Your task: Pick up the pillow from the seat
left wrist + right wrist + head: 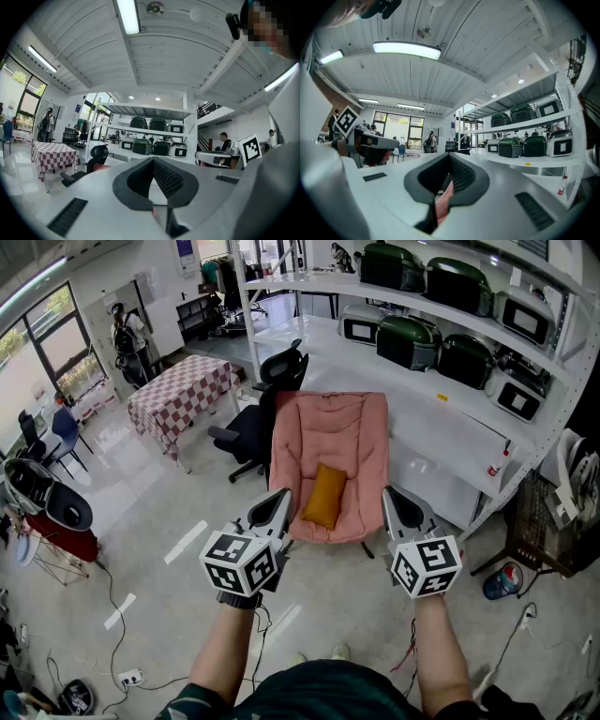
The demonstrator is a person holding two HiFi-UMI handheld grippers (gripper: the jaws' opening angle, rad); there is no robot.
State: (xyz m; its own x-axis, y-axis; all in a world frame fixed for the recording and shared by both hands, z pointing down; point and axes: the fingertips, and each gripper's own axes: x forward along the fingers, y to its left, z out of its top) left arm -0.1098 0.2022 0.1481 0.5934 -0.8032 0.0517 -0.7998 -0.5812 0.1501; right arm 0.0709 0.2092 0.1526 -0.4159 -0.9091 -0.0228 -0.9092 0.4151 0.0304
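An orange-yellow pillow (324,495) lies on the seat of a pink padded chair (330,442) in the head view. My left gripper (277,505) is held level, short of the chair's front left corner, jaws shut and empty. My right gripper (398,504) is held level by the chair's front right corner, also shut with nothing in it. Neither touches the pillow. In the left gripper view the shut left gripper (153,165) points at the shelves. In the right gripper view the shut right gripper (449,162) shows a strip of pink chair (442,202) between its jaw bases.
A white shelf rack (441,371) with green and white cases stands right of the chair. A black office chair (265,399) sits to its left, with a checkered table (180,395) beyond. Cables trail on the floor (141,549). A person (125,334) stands far left.
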